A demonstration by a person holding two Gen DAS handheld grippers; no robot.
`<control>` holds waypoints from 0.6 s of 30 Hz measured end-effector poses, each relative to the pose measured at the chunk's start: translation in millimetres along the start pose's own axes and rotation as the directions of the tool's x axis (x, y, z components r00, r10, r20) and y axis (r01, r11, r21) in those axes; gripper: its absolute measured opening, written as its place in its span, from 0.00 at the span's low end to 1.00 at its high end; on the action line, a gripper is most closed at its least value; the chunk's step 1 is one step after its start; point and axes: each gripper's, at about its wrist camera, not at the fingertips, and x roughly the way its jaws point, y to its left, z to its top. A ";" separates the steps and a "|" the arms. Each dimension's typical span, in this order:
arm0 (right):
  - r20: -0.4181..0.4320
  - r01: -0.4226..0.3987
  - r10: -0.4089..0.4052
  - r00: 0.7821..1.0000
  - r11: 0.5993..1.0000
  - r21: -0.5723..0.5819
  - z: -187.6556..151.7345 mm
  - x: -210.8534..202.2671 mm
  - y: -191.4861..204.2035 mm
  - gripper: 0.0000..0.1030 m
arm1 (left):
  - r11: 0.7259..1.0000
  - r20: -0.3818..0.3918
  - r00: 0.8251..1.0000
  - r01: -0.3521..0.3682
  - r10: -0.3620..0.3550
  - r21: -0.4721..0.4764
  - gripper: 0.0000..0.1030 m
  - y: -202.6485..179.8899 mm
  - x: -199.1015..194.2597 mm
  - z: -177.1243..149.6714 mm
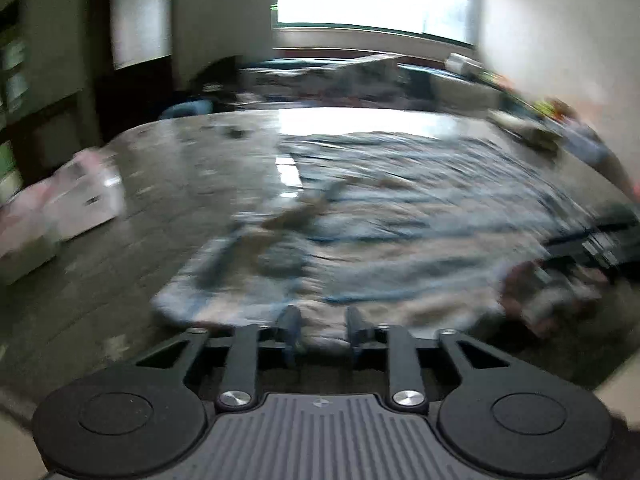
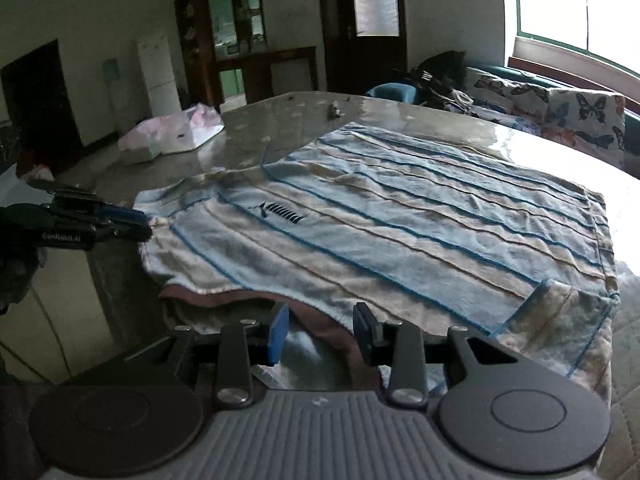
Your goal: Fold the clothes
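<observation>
A shirt (image 2: 400, 216) with light-blue and beige stripes lies spread flat on the grey table (image 2: 248, 132), its black logo facing up. My right gripper (image 2: 322, 332) stands open at the near edge, its blue pads (image 2: 278, 334) on either side of the brown collar without pressing it. My left gripper (image 2: 138, 224) is at the shirt's left corner. In the blurred left wrist view the shirt (image 1: 380, 208) fills the middle. My left gripper (image 1: 323, 330) is open over its near hem, and cloth shows between the parted fingers.
A pink and white plastic bag (image 2: 176, 130) sits at the table's far left, seen too as a bag (image 1: 72, 200) in the left wrist view. A small object (image 2: 334, 110) stands near the far edge. A butterfly-print sofa (image 2: 560, 108) runs behind, under a bright window.
</observation>
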 end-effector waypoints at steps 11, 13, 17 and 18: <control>-0.010 0.010 -0.009 1.000 1.000 0.028 -4.3 4.9 -6.1 0.35 | 0.893 -0.101 0.965 -0.263 0.243 -0.366 0.60 59.2 9.4 7.6; -0.010 0.009 -0.009 1.000 1.000 0.028 -4.2 4.7 -6.3 0.35 | 0.893 -0.101 0.965 -0.260 0.240 -0.366 0.56 58.2 10.7 8.1; -0.006 0.017 -0.016 1.000 0.999 0.027 -4.9 4.7 -6.7 0.35 | 0.894 -0.093 0.970 -0.242 0.223 -0.377 0.25 58.3 11.6 8.6; -0.005 0.019 -0.019 1.000 0.999 0.030 -5.2 4.8 -6.8 0.35 | 0.896 -0.086 0.973 -0.232 0.216 -0.379 0.18 57.3 13.2 9.8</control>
